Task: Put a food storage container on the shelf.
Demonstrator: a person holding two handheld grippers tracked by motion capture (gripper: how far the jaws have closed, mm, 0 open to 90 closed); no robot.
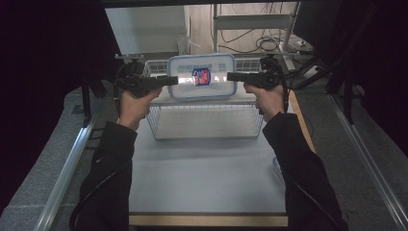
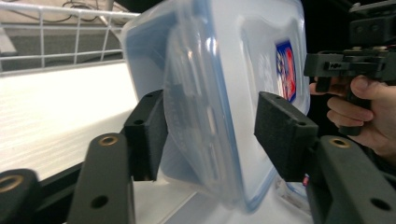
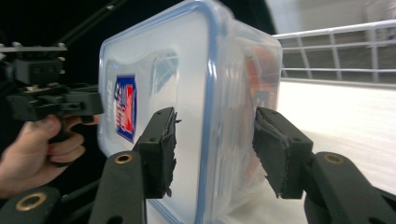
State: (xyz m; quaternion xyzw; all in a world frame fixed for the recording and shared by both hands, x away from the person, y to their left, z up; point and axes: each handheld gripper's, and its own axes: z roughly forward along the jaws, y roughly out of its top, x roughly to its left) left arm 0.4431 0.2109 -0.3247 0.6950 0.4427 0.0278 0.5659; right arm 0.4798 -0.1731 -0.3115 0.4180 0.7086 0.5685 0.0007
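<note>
A clear plastic container (image 1: 202, 77) with a blue-rimmed lid and a red-and-blue label stands on its edge, lid facing me, over the back of a white wire basket (image 1: 207, 127). My left gripper (image 1: 174, 80) grips its left side and my right gripper (image 1: 231, 76) its right side. In the left gripper view the two pads clamp the container (image 2: 224, 93) at the rim, and the right gripper (image 2: 345, 63) shows beyond it in a hand. In the right gripper view the jaws straddle the container (image 3: 187, 93) lid and body alike, with the left gripper (image 3: 60, 102) behind.
The basket stands at the far end of a pale table (image 1: 202, 183), its wire rim (image 2: 70, 28) rising behind a white surface (image 3: 355, 116). Metal rails (image 1: 67, 163) run along both sides. Cables (image 1: 269, 45) lie on the floor beyond.
</note>
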